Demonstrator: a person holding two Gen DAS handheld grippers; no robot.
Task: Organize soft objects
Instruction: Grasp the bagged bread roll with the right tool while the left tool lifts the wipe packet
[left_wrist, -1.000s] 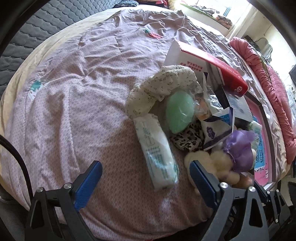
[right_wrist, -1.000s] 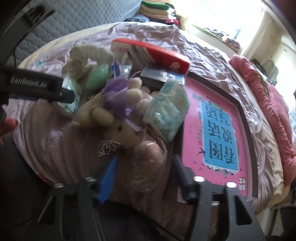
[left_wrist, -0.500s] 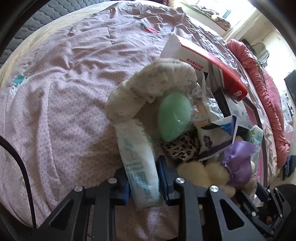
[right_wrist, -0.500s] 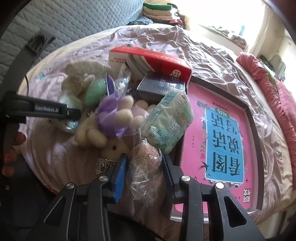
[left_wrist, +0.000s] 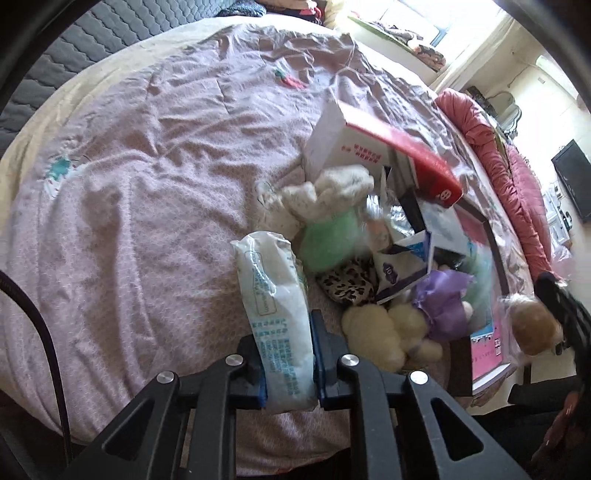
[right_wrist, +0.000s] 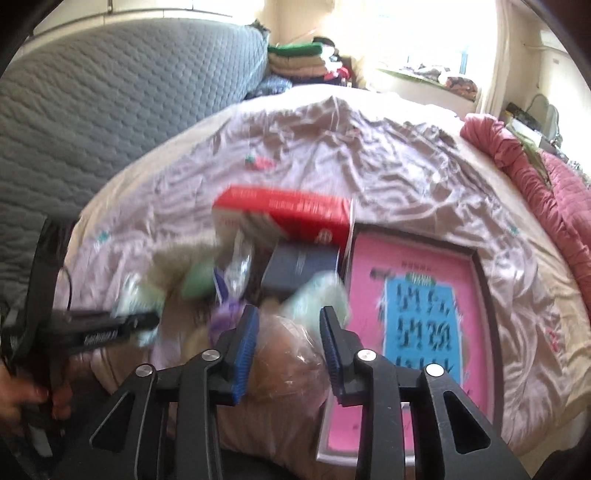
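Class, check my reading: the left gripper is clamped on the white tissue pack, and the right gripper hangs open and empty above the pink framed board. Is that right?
Not quite. The left gripper is clamped on the white tissue pack, but the right gripper is not empty: the right wrist view shows it shut on a clear-wrapped brownish soft item, just left of the pink framed board.

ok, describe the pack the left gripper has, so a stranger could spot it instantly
On the pink quilted bedspread, look at the near-left edge of the clutter pile, beside the green pouch and leopard-print piece. The long white tissue pack with teal printing sits clamped in the left gripper; it is the only elongated plastic-wrapped pack there.
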